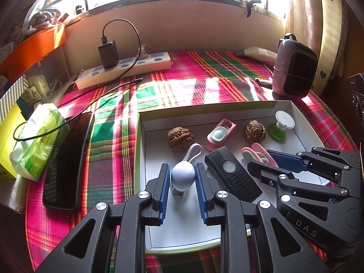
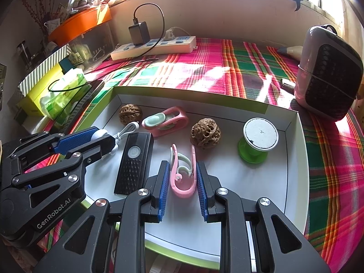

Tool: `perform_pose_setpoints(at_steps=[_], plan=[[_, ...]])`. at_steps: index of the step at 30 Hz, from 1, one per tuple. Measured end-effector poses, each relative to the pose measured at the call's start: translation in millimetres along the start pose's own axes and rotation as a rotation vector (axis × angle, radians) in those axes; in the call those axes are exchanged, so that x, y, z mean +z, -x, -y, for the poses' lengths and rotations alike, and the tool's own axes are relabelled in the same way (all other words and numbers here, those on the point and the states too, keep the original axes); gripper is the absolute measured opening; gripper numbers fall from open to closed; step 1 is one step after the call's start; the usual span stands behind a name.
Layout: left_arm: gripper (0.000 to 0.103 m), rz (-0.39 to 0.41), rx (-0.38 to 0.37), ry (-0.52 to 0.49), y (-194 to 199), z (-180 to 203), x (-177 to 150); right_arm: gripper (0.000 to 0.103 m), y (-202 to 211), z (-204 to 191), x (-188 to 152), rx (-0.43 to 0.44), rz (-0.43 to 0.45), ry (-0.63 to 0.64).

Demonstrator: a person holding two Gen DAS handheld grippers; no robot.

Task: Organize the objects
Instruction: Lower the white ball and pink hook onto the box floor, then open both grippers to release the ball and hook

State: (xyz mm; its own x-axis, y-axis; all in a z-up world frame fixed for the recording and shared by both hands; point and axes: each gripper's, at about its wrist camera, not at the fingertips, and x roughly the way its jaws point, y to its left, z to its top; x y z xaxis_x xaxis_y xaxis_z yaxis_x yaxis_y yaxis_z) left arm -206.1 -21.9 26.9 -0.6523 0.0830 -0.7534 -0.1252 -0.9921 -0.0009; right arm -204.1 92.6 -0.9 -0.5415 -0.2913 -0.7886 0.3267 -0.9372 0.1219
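Both tongs work inside the white box [image 2: 293, 159]: the left gripper [image 1: 182, 177] has its blue pads around a small grey ball with a white loop [image 1: 183, 175], seemingly barely gripping. The right gripper [image 2: 183, 178] is clamped on a pink clip [image 2: 182, 177]. It looks like a sorting step, so next each piece needs lifting clear without knocking the black remote [image 2: 134, 163] between them.

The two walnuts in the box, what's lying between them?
A pink clip with a mint pad lies between the left walnut and the right walnut, touching neither. The right wrist view shows this most clearly; the left wrist view agrees.
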Motion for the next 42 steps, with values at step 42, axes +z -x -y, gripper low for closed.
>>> perform_pose_setpoints(at_steps=[42], plan=[[0.035, 0.017, -0.005, 0.020, 21, -1, -9, 0.041, 20, -1, -6, -0.035, 0.016, -0.031]])
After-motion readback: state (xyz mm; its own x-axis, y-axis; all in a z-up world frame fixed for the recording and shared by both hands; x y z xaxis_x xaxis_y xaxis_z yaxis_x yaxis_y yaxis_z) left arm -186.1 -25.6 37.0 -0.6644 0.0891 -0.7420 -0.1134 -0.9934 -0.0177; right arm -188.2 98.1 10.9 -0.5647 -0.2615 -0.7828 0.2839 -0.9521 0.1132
